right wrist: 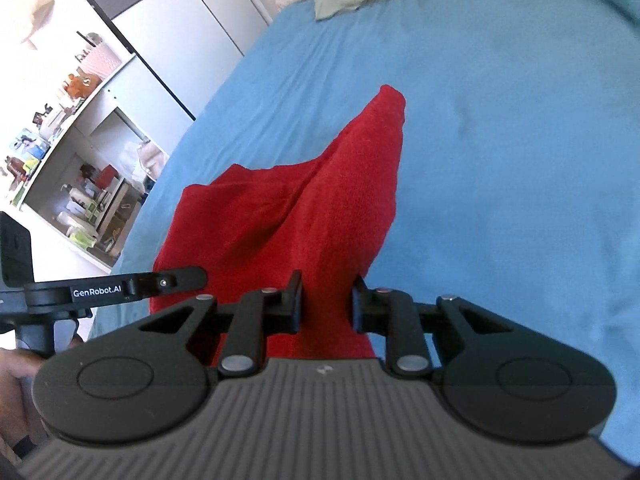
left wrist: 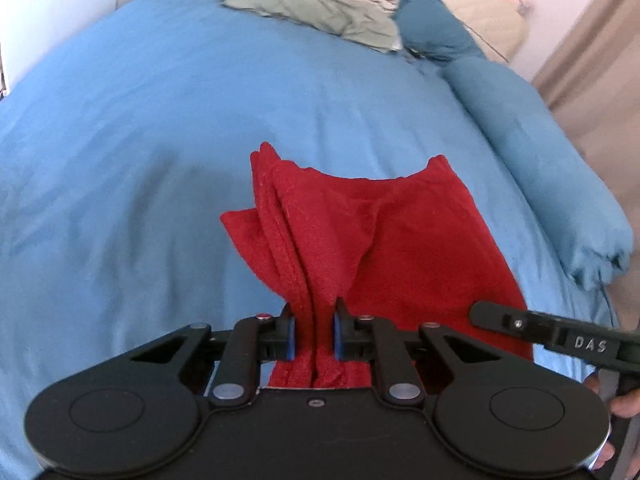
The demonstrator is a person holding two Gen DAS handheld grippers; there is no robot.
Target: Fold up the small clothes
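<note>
Both grippers clamp a red cloth lifted over a blue bed.

The left gripper has its blue-padded fingers pinched narrow on a bunched, layered edge of the red cloth, which fans out ahead of it and drapes down to the blue bedsheet beyond. The right gripper is closed on another gathered part of the same cloth, whose fabric rises ahead of it to a peak. Each gripper shows at the side of the other's view, close beside it. Far ahead of both grippers a crumpled pale green garment lies on the bed, and a blue rolled duvet runs along to the right of the left gripper. Left of the right gripper stand cluttered white shelves.
</note>
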